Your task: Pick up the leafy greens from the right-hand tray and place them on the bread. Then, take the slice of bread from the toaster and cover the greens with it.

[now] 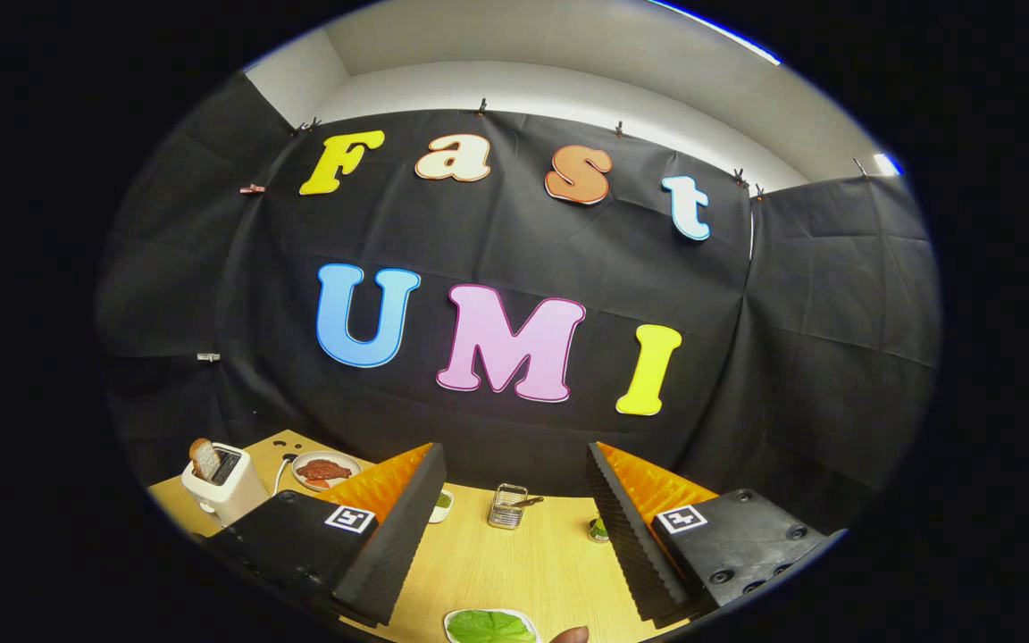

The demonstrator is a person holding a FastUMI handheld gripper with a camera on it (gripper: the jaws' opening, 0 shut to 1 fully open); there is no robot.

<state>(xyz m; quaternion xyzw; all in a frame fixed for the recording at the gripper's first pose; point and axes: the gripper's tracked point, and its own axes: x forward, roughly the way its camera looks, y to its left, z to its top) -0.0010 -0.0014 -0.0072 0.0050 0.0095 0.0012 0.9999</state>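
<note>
The white oval tray with a leafy green leaf (489, 627) lies on the light wooden bench (514, 563) between the two black ridged fingers (425, 536) and nearer than their tips; its near rim is cut off. Just beside it a rounded brownish tip (570, 635), perhaps a finger of a hand, is cut off too. The left finger hides most of a small white dish with something green (442, 505). A small green thing (599, 529) touches the right finger's edge, too small to tell. The small wire basket (507, 505) near the bench's far edge holds something too small to tell. The white toaster's (224, 487) near side sits behind the left finger's black mount.
</note>
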